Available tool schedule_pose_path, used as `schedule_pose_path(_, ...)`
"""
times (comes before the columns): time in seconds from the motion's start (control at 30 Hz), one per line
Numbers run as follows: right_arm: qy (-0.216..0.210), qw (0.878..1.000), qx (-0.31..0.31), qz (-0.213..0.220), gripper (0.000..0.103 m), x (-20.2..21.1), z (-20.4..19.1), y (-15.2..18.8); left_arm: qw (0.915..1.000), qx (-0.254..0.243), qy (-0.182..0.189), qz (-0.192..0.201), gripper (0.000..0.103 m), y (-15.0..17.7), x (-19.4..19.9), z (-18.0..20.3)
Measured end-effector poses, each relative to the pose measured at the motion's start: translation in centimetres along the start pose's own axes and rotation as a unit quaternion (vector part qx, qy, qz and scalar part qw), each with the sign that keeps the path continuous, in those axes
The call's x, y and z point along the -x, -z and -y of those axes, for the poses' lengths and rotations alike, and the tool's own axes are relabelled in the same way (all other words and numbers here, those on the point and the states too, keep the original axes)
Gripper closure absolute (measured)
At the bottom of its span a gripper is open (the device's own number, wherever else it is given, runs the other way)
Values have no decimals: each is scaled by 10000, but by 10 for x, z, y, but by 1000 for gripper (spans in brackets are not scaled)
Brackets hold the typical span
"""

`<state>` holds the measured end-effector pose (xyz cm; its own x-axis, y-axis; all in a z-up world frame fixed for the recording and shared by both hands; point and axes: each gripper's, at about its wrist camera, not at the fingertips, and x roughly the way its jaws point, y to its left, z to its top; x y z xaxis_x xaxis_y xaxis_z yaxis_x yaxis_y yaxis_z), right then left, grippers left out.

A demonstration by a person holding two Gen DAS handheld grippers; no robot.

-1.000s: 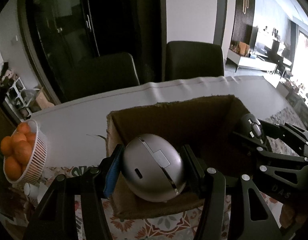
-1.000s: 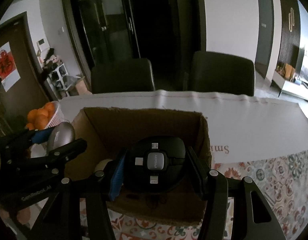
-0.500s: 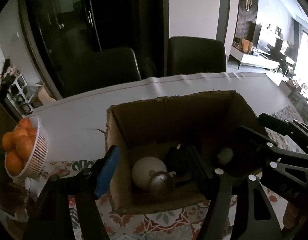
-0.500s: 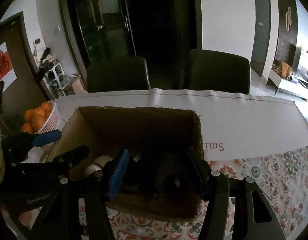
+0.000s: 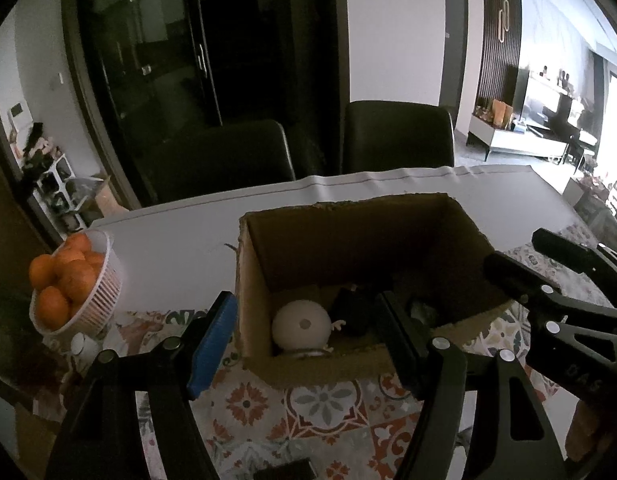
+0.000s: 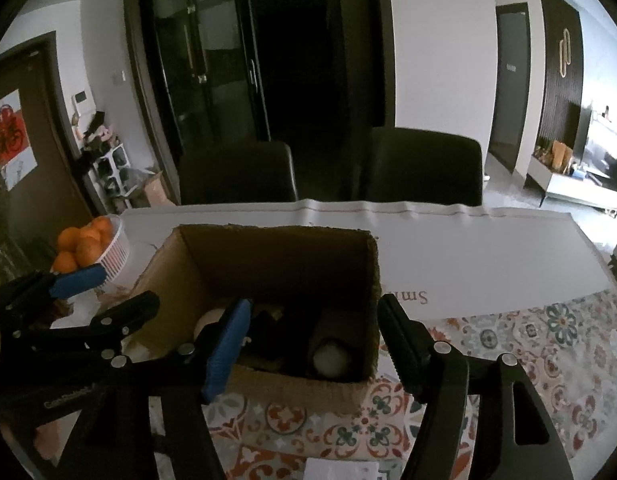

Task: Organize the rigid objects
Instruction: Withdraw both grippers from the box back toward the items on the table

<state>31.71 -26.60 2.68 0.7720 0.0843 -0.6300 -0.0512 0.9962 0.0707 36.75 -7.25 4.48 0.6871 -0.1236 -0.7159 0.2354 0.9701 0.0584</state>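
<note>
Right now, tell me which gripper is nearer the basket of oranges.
Left. The left gripper hangs at the cardboard box's basket-side wall, just beside the basket of oranges; the right gripper sits over the box's opposite end.

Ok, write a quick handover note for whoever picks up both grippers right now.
Left hand-held gripper: open, holding nothing, over the near edge of the brown cardboard box.
Right hand-held gripper: open, holding nothing, over the same box.
In the box: a white round object, dark items beside it, hard to identify.
White basket of oranges stands left of the box.
Left to do: no other loose items in view; check outside the frame.
</note>
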Motion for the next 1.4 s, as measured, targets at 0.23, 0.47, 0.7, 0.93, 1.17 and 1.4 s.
schedule_pose_path(0.23, 69, 9998, 9, 199, 29, 23, -5, 10, 9999, 113, -23, 97, 32, 16, 17, -3)
schedule_pose_path(0.47, 150, 9995, 118, 246, 23, 31, -14, 21, 9993, 283, -228, 46, 32, 36, 27, -10)
schedule_pose_path(0.7, 164, 9997, 128, 141, 19, 33, -18, 40, 9975, 465, -523, 51, 27, 65, 37, -18)
schedule_pose_path(0.93, 270, 9992, 160, 252, 11, 43, -23, 62, 9957, 490, -778, 124, 15, 91, 51, -16)
schedule_pose_path(1.17, 281, 9994, 0, 214, 7, 48, -20, 83, 9938, 417, -1009, 212, 9, 108, 57, -10)
schedule_pose_path(1.4, 368, 9992, -12, 146, 5, 53, -20, 103, 9917, 514, -1170, 108, 3, 129, 59, -9)
